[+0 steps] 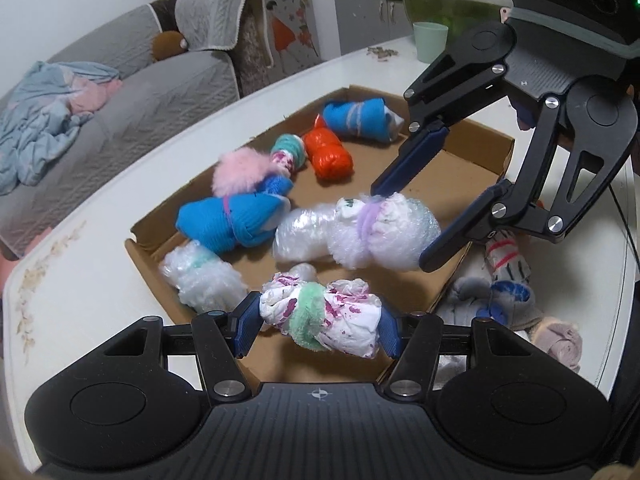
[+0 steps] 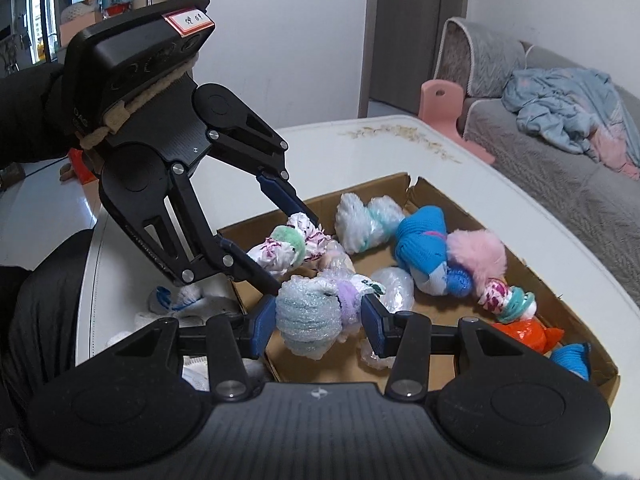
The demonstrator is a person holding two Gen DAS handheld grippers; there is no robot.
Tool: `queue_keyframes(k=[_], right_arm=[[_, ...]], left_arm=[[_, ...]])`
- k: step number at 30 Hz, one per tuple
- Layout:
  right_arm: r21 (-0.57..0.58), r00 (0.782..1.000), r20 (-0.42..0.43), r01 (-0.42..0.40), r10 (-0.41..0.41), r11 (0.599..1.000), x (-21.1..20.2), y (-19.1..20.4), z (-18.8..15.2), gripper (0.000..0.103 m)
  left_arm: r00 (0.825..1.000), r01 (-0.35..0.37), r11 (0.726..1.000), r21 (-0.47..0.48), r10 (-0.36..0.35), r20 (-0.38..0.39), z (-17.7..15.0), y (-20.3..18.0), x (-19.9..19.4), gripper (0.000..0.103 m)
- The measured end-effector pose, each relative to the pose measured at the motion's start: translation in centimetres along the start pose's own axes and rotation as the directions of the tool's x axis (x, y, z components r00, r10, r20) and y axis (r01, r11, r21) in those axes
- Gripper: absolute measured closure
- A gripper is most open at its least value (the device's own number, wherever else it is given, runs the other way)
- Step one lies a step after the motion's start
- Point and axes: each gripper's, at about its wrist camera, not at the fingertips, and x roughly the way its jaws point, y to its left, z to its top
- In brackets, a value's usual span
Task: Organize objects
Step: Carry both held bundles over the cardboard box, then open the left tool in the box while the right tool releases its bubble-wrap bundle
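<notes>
I hold one bundle in each gripper above the cardboard tray, which lies on the white bench, and I judge that both are carried here to be laid down with the other bundles. The left gripper has its jaws closed on the white bundle with purple marks and a green band; the pads press on its two ends, so it lies across the jaws, at 6 o'clock in the left wrist view. The right gripper has its jaws closed on the bubble-wrap bundle with a purple band, narrower than the left, and the soft wrap bulges out around the pads. In the left wrist view this bundle hangs at about 3 o'clock from the tray's middle, just above the floor of the tray. Inside the tray there are already the blue bundles, a pink fluffy one, an orange one and a clear bubble-wrap one, spread loosely toward 11 o'clock. Some cloth items are outside the tray at 4 o'clock, so I think the sorting is not finished. The near part of the tray has free floor, probably the place for these two.
</notes>
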Motion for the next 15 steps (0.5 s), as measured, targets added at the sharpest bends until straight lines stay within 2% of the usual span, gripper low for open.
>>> queue_keyframes(k=[8,15], right_arm=[[-0.026,0.999,-0.048,-0.013,0.011,1.000,1.2,0.3,0.2,0.060],[-0.025,0.996,-0.092,-0.016,0.014,1.000,2.6,0.1,0.4,0.059]], left_arm=[[0.999,0.008,1.000,-0.001,-0.008,-0.037,-0.3,-0.3,1.1,0.038],[0.997,-0.021,0.999,-0.038,0.018,-0.074,-1.0,0.2,1.9,0.038]])
